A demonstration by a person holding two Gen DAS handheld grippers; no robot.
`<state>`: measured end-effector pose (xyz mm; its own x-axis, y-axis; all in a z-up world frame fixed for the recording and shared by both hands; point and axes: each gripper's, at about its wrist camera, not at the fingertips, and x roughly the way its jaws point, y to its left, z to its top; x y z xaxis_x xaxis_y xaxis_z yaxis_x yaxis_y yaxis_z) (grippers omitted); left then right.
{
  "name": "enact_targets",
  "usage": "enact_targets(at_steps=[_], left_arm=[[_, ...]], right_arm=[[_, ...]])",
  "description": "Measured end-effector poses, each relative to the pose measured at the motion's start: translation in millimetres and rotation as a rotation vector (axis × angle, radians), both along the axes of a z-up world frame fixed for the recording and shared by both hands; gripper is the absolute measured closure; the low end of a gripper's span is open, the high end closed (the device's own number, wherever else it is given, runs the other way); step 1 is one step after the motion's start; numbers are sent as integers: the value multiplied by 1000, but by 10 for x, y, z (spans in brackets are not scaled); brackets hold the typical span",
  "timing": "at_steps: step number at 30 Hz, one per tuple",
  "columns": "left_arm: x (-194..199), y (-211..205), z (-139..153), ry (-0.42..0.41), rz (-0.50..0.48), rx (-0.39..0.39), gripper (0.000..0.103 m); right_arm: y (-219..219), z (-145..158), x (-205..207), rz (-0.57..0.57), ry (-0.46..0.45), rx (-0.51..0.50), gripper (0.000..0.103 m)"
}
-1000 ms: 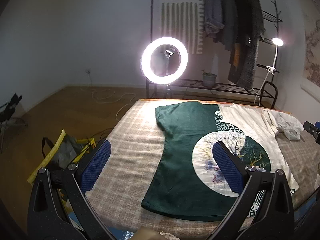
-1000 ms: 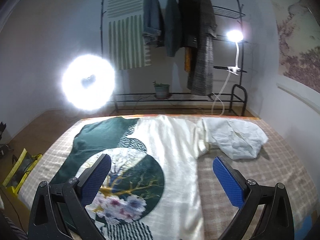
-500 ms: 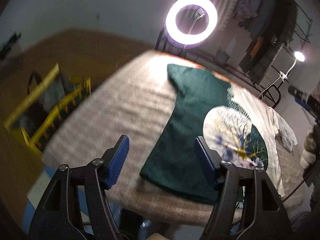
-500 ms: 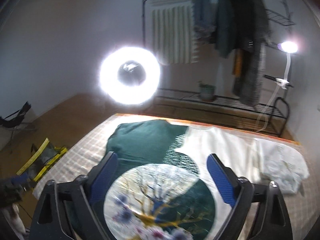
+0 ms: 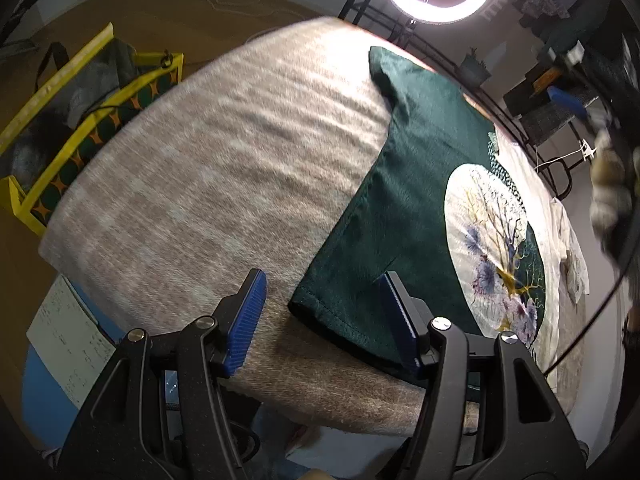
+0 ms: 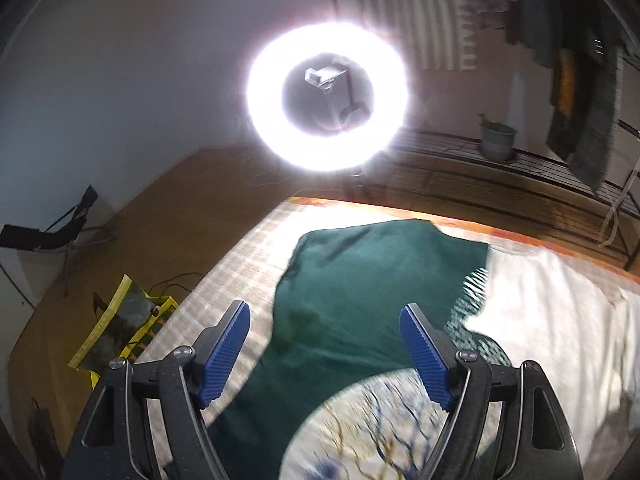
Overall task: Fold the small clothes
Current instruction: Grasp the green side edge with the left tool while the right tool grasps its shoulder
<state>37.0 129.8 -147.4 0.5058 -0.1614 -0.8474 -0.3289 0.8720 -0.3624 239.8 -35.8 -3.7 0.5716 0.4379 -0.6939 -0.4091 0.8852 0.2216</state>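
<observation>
Bedroom floor and grey wall sweep past, with the ring light [image 6: 327,102] blazing over the far edge of the checked bedspread [image 5: 200,184], and both views have tipped sharply downward since a second ago. Spread flat across that bedspread lies the green-and-white T-shirt [image 5: 404,184], printed circle up, its green sleeve toward the light and its hem toward us. Nothing folded yet, as far as I can judge.

Here comes the left gripper [image 5: 320,318]: it has dropped from a high look across the bed to hover right over the shirt's near green hem corner [image 5: 310,310]. Its jaws have just been closing to a middling gap; the corner sits between them, but the pads don't look to be pressing on it.

Over to the right gripper [image 6: 324,356], which has swung from the white half to the green half, aimed up toward the sleeve [image 6: 316,252]. Jaws have just been narrowing too, fairly wide, nothing held.

Reads like the set-up for a first lengthwise fold, green side over.
</observation>
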Motion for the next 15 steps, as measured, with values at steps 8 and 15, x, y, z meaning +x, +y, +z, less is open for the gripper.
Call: enact_targets(at_steps=[8,15], left_arm=[[104,-123,-329,84,59,-114,55],[178,-135,-308,73,73,-35,58]], right_arm=[[624,-281,718,44,108,19,24],[1127,-667,1225,71,185,-18,27]])
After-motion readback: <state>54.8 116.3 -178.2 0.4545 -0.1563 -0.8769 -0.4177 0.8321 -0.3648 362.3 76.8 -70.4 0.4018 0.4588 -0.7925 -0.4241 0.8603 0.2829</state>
